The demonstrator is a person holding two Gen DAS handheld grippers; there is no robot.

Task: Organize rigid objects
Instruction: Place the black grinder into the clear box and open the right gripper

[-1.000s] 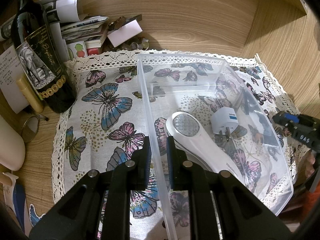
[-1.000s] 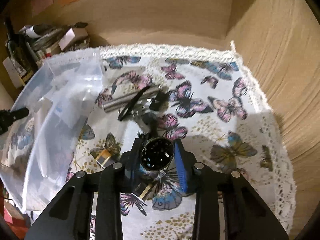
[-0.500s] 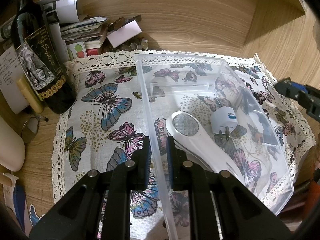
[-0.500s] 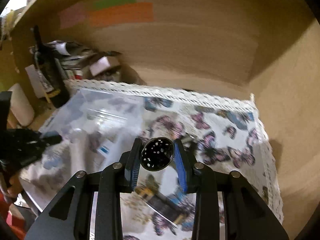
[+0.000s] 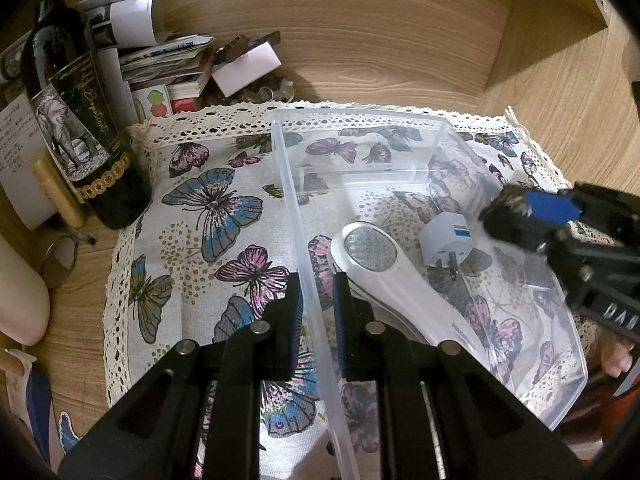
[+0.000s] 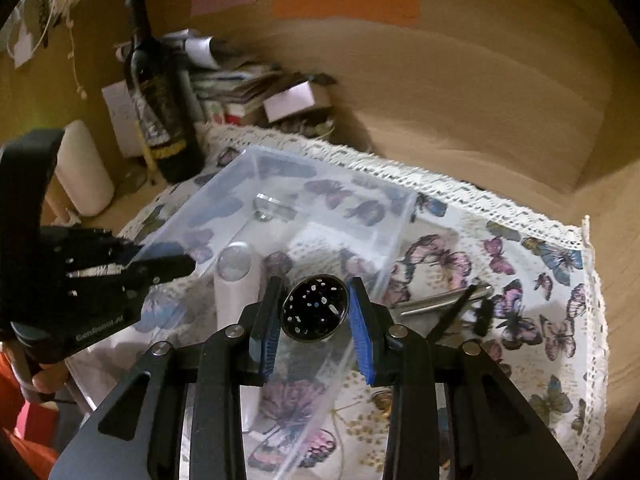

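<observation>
— Reading what we can first: the wine bottle at the back left carries an elephant label with gold script too curled for us to make out, and the left tongs' body shows "GenRobot.AI" in the right wrist view. What about the surroundings?

— We see a wooden worktop walled in by wood panels, coloured paper notes stuck on the back one, and a lace-edged butterfly cloth spread across it. On the cloth sits our clear plastic bin, holding a white handheld device and a white plug adapter.

— And the tongs?

— Our left tongs are clamped tight on the bin's near wall. Our right tongs pinch a small dark round perforated piece over the bin's edge.

— Changes?

— A second ago that piece was low over the cloth, right of the bin; now it is up at the bin, and the right tongs show above the adapter.
</observation>
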